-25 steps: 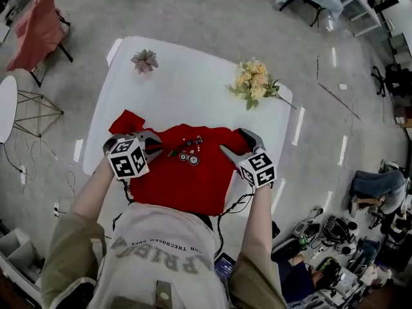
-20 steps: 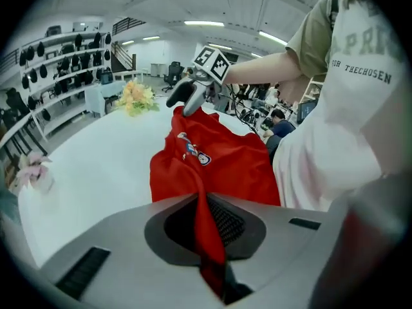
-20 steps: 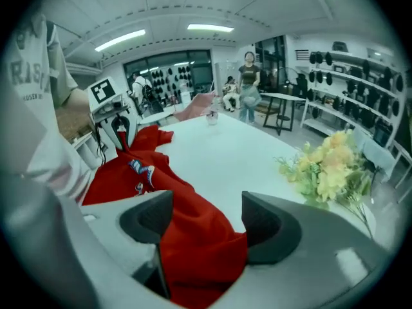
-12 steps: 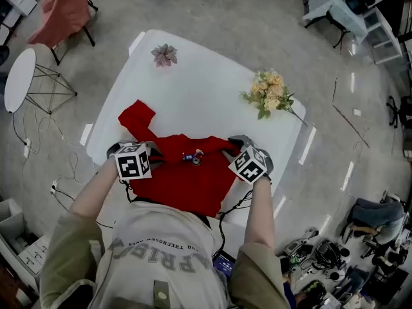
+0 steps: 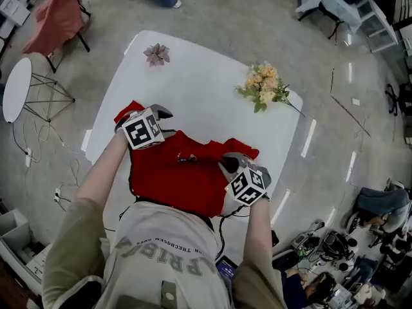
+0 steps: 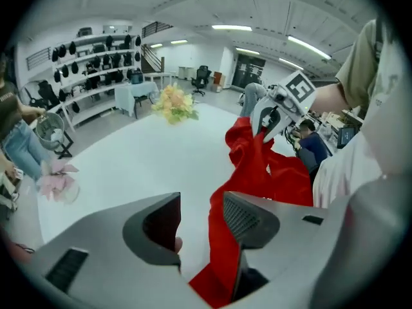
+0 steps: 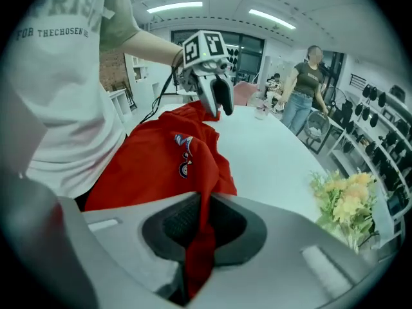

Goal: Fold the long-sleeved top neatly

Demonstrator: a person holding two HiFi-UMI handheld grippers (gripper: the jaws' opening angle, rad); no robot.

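Starting nearest you, the red long-sleeved top [image 5: 177, 182] lies crumpled on the white table [image 5: 206, 85], with its near edge hanging over the table's edge against your body. Its small printed emblem [image 5: 187, 158] faces up near the middle of the cloth.

Your right gripper [image 5: 226, 164] sits at the top's right side and points steeply down. Its jaws have just been closing and are now pinched together on a fold of the red fabric. In the right gripper view the cloth is squeezed between the two pads and a tongue of it hangs out below them [image 7: 196, 227]. From that pinch the fabric rises in a ridge toward the emblem [image 7: 183, 156].

Farther out, your left gripper [image 5: 168, 124] is at the top's far left corner, over the sleeve. Its jaws have just been opening and now stand partly apart. In the left gripper view a strip of the red cloth [image 6: 222, 237] runs through the gap. It lies against the right-hand pad and clear of the left one, so nothing is clamped. A bit of sleeve [image 5: 127, 112] shows just beyond that gripper's marker cube.

Beyond the top the table is bare white. A yellow bouquet [image 5: 262, 85] lies near its far right edge, and a pink flower [image 5: 156, 55] rests near the far left corner, both well apart from the cloth
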